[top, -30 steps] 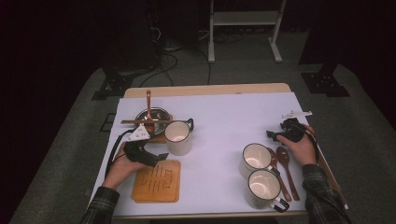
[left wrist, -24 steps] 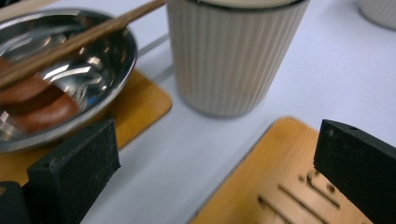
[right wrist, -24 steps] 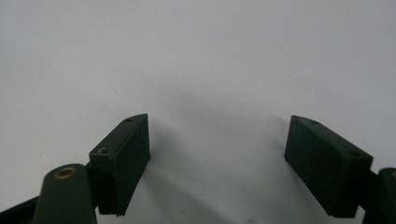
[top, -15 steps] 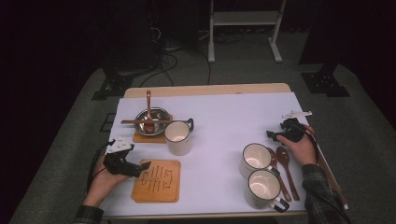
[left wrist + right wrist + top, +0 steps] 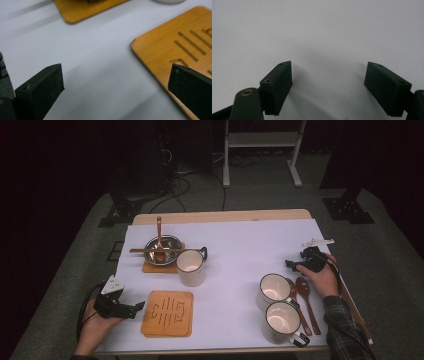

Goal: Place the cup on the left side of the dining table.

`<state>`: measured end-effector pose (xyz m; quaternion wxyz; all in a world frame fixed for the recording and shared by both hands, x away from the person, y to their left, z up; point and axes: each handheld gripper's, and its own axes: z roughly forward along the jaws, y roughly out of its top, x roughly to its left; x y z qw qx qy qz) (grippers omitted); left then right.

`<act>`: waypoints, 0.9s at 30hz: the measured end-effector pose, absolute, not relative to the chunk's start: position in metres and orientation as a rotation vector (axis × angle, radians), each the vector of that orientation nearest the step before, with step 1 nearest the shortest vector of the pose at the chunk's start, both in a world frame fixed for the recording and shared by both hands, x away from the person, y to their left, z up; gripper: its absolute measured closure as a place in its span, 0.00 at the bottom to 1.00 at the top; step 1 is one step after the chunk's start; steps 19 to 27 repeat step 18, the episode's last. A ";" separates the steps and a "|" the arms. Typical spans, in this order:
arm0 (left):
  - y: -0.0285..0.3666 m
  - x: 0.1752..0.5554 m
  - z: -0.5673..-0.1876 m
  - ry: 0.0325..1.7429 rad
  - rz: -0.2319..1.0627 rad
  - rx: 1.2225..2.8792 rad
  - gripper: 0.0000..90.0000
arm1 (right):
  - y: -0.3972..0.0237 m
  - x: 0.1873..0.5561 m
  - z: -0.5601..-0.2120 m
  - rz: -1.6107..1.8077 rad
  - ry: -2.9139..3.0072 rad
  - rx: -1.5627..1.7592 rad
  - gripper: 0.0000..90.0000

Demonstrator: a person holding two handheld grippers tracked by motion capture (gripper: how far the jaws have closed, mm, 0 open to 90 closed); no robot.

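My left gripper (image 5: 137,307) lies low at the table's front left, open, its tips just left of a slotted wooden trivet (image 5: 167,313). In the left gripper view the jaws stand wide apart (image 5: 116,80) over bare white table, with the trivet (image 5: 175,42) under the right jaw. My right gripper (image 5: 290,264) rests at the right side, open, with nothing between its jaws (image 5: 328,80). A cream mug (image 5: 190,267) stands mid-left, beside a metal bowl (image 5: 163,245) holding a wooden spoon and a stick, on a second trivet (image 5: 156,267).
Two cream mugs (image 5: 273,289) (image 5: 281,321) stand at the front right with two wooden spoons (image 5: 305,302) beside them. A wooden strip runs along the table's right edge (image 5: 356,312). A white stand (image 5: 260,140) and cables sit on the floor beyond the table.
My left gripper has drawn back from beside the cream mug toward the front left corner and now lies left of the slotted trivet. The right gripper has kept still.
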<state>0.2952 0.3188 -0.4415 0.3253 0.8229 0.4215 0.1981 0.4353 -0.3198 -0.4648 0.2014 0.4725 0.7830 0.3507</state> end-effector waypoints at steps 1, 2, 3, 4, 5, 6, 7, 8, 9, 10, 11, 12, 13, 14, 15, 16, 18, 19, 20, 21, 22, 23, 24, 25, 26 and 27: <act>0.320 0.295 -0.443 1.115 0.515 2.164 0.00 | -0.320 0.435 -0.465 0.980 2.187 1.319 0.23; 0.320 0.294 -0.446 1.129 0.509 2.162 0.00 | -0.320 0.435 -0.465 0.980 2.187 1.319 0.23; 0.321 0.294 -0.447 1.140 0.507 2.167 0.00 | -0.320 0.435 -0.465 0.980 2.187 1.319 0.23; 0.321 0.293 -0.449 1.153 0.504 2.173 0.00 | -0.320 0.435 -0.465 0.980 2.187 1.319 0.23; 0.321 0.293 -0.451 1.163 0.502 2.180 0.00 | -0.320 0.435 -0.465 0.980 2.187 1.319 0.23; 0.321 0.293 -0.452 1.163 0.499 2.186 0.00 | -0.320 0.435 -0.465 0.980 2.187 1.319 0.23; 0.321 0.292 -0.454 1.167 0.495 2.190 0.00 | -0.320 0.435 -0.465 0.980 2.187 1.319 0.23; 0.321 0.291 -0.456 1.171 0.495 2.184 0.00 | -0.320 0.435 -0.465 0.980 2.187 1.319 0.23; 0.322 0.290 -0.456 1.176 0.492 2.174 0.00 | -0.320 0.435 -0.465 0.980 2.187 1.320 0.23; 0.322 0.290 -0.457 1.172 0.493 2.168 0.00 | -0.320 0.435 -0.465 0.980 2.187 1.319 0.23; 0.323 0.289 -0.457 1.168 0.498 2.160 0.00 | -0.320 0.435 -0.465 0.979 2.187 1.319 0.23; 0.323 0.288 -0.458 1.167 0.502 2.152 0.00 | -0.320 0.435 -0.465 0.980 2.187 1.319 0.23; 0.324 0.288 -0.459 1.161 0.506 2.144 0.00 | -0.320 0.435 -0.465 0.980 2.187 1.319 0.23; 0.325 0.287 -0.460 1.155 0.511 2.131 0.00 | -0.320 0.435 -0.465 0.980 2.187 1.319 0.23; 0.325 0.286 -0.460 1.154 0.512 2.129 0.00 | -0.320 0.435 -0.465 0.981 2.187 1.319 0.23; 0.324 0.286 -0.460 1.152 0.515 2.132 0.00 | -0.320 0.435 -0.465 0.980 2.187 1.319 0.23; 0.324 0.286 -0.460 1.154 0.514 2.128 0.00 | -0.320 0.435 -0.465 0.981 2.188 1.319 0.23; 0.324 0.286 -0.460 1.154 0.514 2.128 0.00 | -0.320 0.435 -0.465 0.981 2.188 1.319 0.23; 0.324 0.286 -0.460 1.154 0.514 2.128 0.00 | -0.320 0.435 -0.465 0.981 2.188 1.319 0.23; 0.324 0.286 -0.460 1.154 0.514 2.128 0.00 | -0.320 0.435 -0.465 0.981 2.188 1.319 0.23; 0.324 0.286 -0.460 1.154 0.514 2.128 0.00 | -0.320 0.435 -0.465 0.981 2.188 1.319 0.23; 0.324 0.286 -0.460 1.154 0.514 2.128 0.00 | -0.320 0.435 -0.465 0.981 2.188 1.319 0.23; 0.324 0.286 -0.460 1.154 0.514 2.128 0.00 | -0.320 0.435 -0.465 0.981 2.188 1.319 0.23; 0.324 0.286 -0.460 1.154 0.514 2.128 0.00 | -0.320 0.435 -0.465 0.981 2.188 1.319 0.23; 0.324 0.286 -0.460 1.154 0.514 2.128 0.00 | -0.320 0.435 -0.465 0.981 2.188 1.319 0.23; 0.324 0.286 -0.460 1.154 0.514 2.128 0.00 | -0.320 0.435 -0.465 0.981 2.188 1.319 0.23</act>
